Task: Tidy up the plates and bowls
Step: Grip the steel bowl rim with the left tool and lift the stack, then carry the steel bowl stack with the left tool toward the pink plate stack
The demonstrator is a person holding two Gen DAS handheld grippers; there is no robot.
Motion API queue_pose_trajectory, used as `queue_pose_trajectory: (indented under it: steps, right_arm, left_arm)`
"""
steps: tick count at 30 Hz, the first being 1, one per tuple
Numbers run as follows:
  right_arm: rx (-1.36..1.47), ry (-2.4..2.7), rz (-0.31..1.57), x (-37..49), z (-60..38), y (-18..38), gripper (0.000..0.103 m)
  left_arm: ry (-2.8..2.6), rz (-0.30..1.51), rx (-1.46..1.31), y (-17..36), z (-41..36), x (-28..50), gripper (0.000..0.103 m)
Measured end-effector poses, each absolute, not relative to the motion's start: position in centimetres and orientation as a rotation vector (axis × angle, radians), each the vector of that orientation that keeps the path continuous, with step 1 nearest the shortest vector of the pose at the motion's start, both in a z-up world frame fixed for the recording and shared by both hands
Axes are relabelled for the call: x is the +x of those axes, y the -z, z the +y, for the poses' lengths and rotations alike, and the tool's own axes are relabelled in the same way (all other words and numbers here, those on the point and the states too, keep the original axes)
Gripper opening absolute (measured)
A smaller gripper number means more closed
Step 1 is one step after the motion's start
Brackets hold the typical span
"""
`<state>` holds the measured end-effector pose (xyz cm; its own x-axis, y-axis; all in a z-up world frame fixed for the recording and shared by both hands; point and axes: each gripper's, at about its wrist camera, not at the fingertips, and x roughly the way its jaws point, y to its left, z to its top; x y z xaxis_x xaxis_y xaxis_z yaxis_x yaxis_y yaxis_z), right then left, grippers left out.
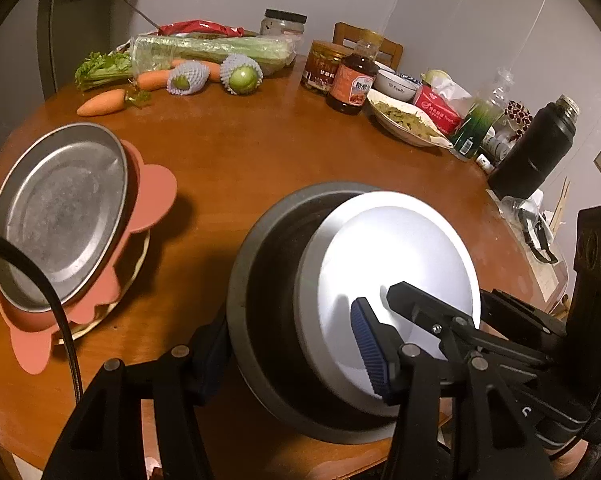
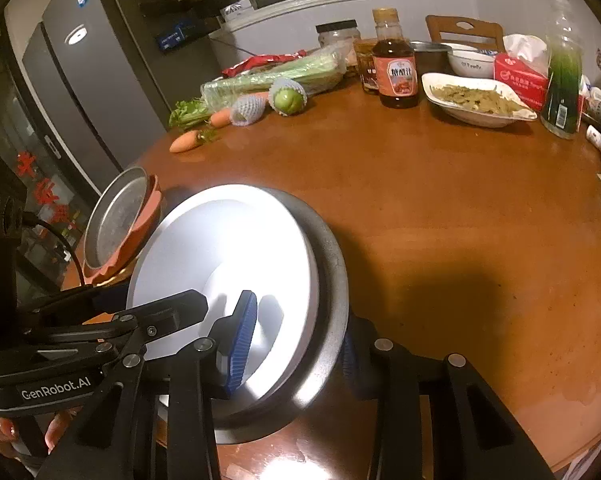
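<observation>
Both tongs, left [image 1: 288, 344] and right [image 2: 296, 344], clamp nested bowls [image 1: 396, 280] (white inside dull grey) by opposite rims

The round table [image 1: 240, 148] carries two carrots [image 1: 101, 103], two net-wrapped fruits [image 1: 242, 76] and one celery bunch [image 1: 204, 54]. There are three stacked plates [image 1: 60, 216] at one side, two nested bowls [image 1: 340, 300], one sauce bottle [image 1: 350, 80] and one black flask [image 1: 534, 148]

Left tongs [image 1: 288, 354] and right tongs [image 2: 296, 354] angled downward, jaws part-closed, tips meeting.
</observation>
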<state>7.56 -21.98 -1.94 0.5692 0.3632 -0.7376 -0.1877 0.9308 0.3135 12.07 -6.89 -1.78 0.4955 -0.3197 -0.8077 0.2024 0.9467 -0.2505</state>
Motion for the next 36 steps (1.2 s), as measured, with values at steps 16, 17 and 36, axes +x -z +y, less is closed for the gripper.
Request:
queue_pose_trajectory:
  steps: [16, 17, 36]
  right_arm:
    - [0.179, -0.367, 0.862, 8.1, -19.7, -1.3, 0.038]
    - [0.178, -0.370, 0.859, 8.1, -19.5, -1.6, 0.038]
    - [0.083, -0.522, 0.816, 12.4, -9.4, -5.4, 0.038]
  left_arm:
    - [0.268, 0.940, -0.140, -2.0, -4.1, 11.3, 0.056]
    - [0.264, 0.935, -0.142, -2.3, -3.8, 11.4, 0.056]
    - [0.108, 0.873, -0.223, -4.8, 6.3, 12.1, 0.056]
